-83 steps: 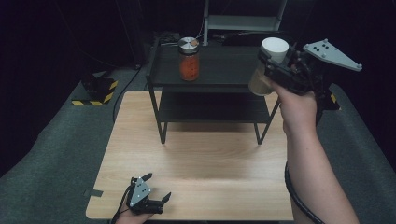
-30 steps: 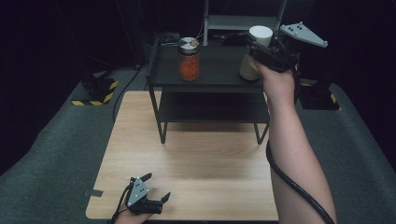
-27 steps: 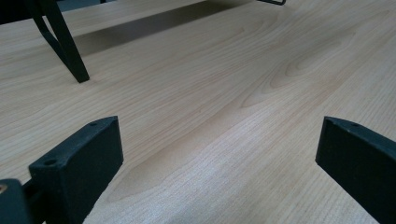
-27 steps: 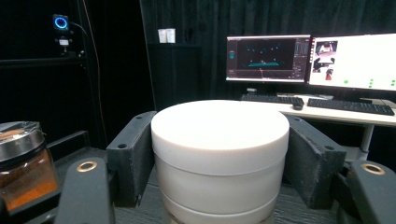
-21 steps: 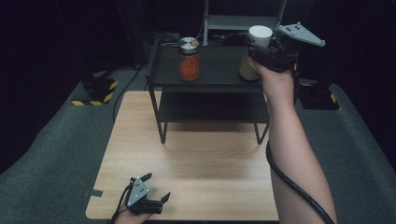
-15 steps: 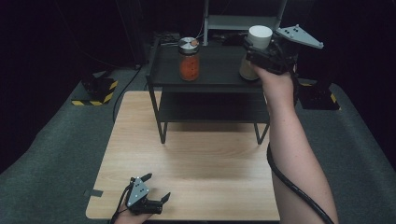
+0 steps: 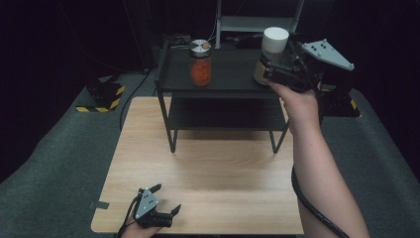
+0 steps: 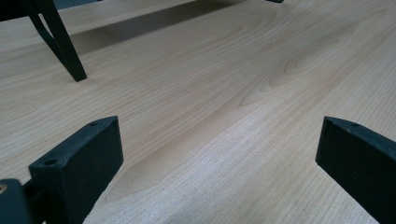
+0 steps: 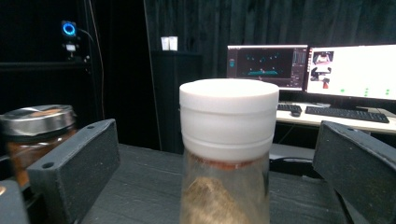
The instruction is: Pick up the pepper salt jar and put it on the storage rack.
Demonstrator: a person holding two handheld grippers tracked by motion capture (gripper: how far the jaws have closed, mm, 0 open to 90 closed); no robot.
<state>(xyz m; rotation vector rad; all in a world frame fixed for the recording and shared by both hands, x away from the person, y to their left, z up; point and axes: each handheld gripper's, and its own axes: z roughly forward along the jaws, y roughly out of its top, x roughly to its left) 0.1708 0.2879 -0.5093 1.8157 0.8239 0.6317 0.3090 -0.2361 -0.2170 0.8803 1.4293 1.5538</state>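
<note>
The right forearm reaches up from the lower right edge of the high view to the top tier of the black two-tier rack [image 7: 218,82], wrist straight, with the hand wrapped around the right gripper [image 7: 265,73]. That gripper is level with the white-lidded jar [image 7: 270,54], which stands upright on the right end of the top tier. In the right gripper view the jaws stand wide on either side of the white-lidded jar [image 9: 228,154], with clear gaps to the glass on both sides; neither jaw touches it. The jar's base is cut off below that picture, and its brownish contents are hard to make out.

A second jar with a metal lid and orange contents [image 7: 200,63] stands upright on the same tier, well apart to the left; in the right gripper view it is partly hidden behind the jaw at the left.

The left gripper [image 7: 166,204] rests low at the near edge of the wooden table [image 7: 223,168], its hand largely cut off by the bottom of the high view. Its jaws are spread wide over bare wood, holding nothing. One rack leg [image 8: 60,44] shows in the left gripper view, top cut off.
</note>
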